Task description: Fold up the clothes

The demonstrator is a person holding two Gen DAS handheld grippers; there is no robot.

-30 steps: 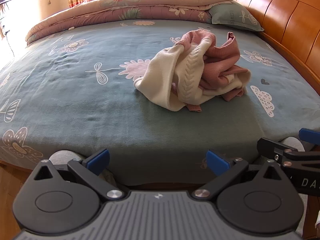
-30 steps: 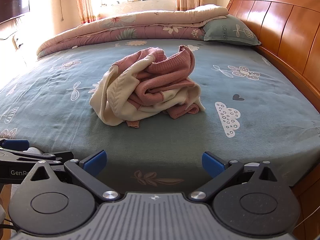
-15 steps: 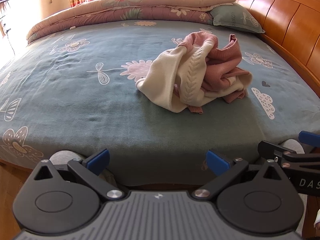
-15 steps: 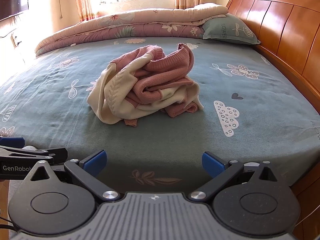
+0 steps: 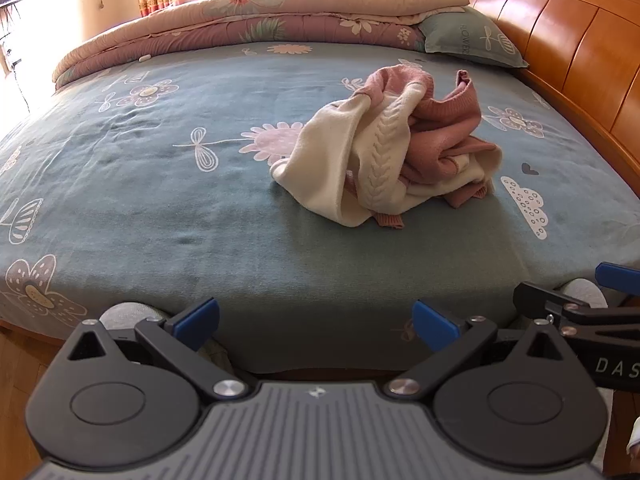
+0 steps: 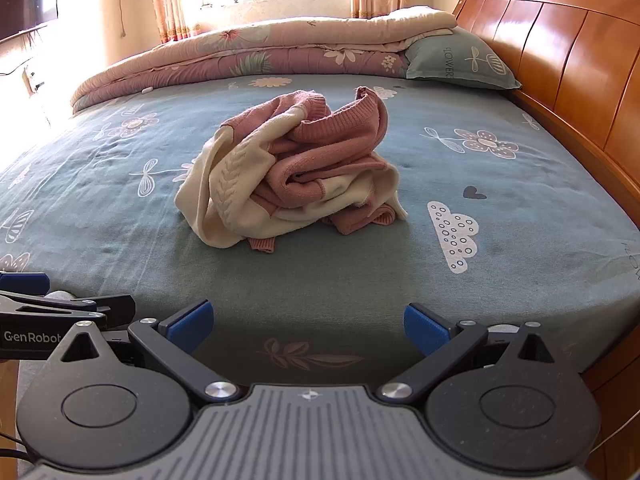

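**Both grippers close in on the crumpled sweater**

Left wrist view: over the last second the pile has grown larger in frame and slid a little lower, so the left gripper (image 5: 316,318) has moved nearer across the near edge of the bed (image 5: 160,208). Its blue-padded fingers stand wide apart, holding nothing. The sweater (image 5: 388,160) lies bunched on the teal sheet, right of centre and well ahead of the fingertips. The right gripper (image 5: 580,304) shows at the right edge, just beside this one.

Right wrist view: the same advance shows here; the heap sits bigger and closer than a second ago. The right gripper's fingers are likewise spread wide and empty. This reads as the approach stage, with no fold begun.

The sweater is a cream and dusty-pink knit, cable pattern down one cream panel, ribbed pink cuffs poking out at the front. It is heaped high and twisted, so it likely needs spreading flat first.
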